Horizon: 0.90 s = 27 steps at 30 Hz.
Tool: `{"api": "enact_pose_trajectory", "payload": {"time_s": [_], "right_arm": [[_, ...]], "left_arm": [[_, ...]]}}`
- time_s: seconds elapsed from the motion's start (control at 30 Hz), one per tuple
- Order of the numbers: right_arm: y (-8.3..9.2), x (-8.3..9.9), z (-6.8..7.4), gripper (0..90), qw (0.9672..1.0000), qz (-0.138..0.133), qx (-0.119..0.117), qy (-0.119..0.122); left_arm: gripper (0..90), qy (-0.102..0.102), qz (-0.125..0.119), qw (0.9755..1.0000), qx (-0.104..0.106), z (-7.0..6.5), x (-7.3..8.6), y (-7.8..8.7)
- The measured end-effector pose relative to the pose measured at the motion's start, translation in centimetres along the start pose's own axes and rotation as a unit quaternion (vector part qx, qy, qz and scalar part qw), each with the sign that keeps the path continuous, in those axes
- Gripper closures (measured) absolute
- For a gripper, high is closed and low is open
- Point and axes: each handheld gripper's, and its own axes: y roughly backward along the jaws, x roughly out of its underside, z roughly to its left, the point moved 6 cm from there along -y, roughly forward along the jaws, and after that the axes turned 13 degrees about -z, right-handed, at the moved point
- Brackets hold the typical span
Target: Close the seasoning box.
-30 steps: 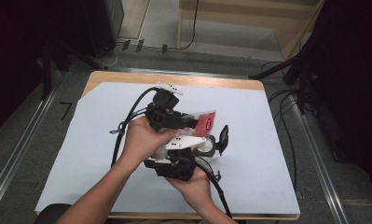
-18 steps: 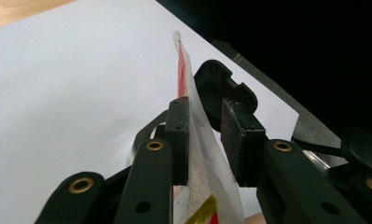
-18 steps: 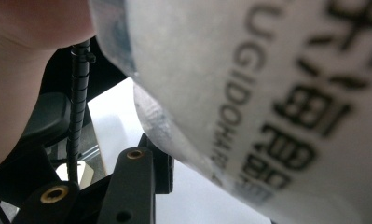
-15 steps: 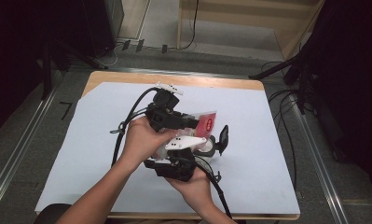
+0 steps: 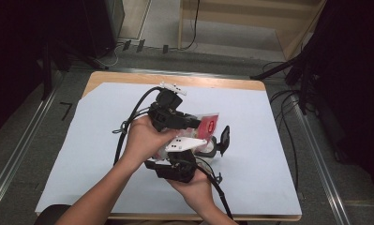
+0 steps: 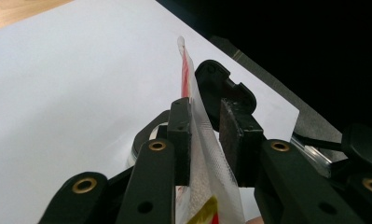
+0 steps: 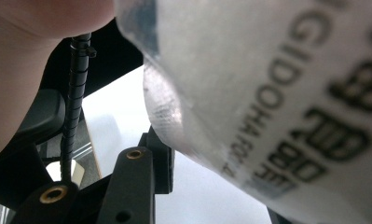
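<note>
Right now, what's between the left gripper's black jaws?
A clear plastic packet with red print stands on edge between the left gripper; one pad touches it. Its lower part and contents are hidden.

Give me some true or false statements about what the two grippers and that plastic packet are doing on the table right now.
1. The packet stands between the left gripper's jaws. True.
2. The packet is plain blue all over. False: it is clear and whitish with red print.
3. The table is covered by a white sheet. True.
4. The right gripper lies alone at the far edge of the table. False: a hand holds it close to the left gripper, with the packet right in front of its camera.
5. Black lettering shows on the packet in the right gripper view. True.
</note>
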Motion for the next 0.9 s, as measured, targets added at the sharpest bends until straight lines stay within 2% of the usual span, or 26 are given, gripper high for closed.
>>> {"api": "enact_pose_trajectory", "payload": {"time_s": [0.9], "right_arm": [[0.0,0.06,-0.11,66.1,0.9999,-0.003,0.008,0.012]], "left_arm": [[77.2,-0.017,0.009,0.9998,-0.002,-0.31,-0.24,-0.25]]}}
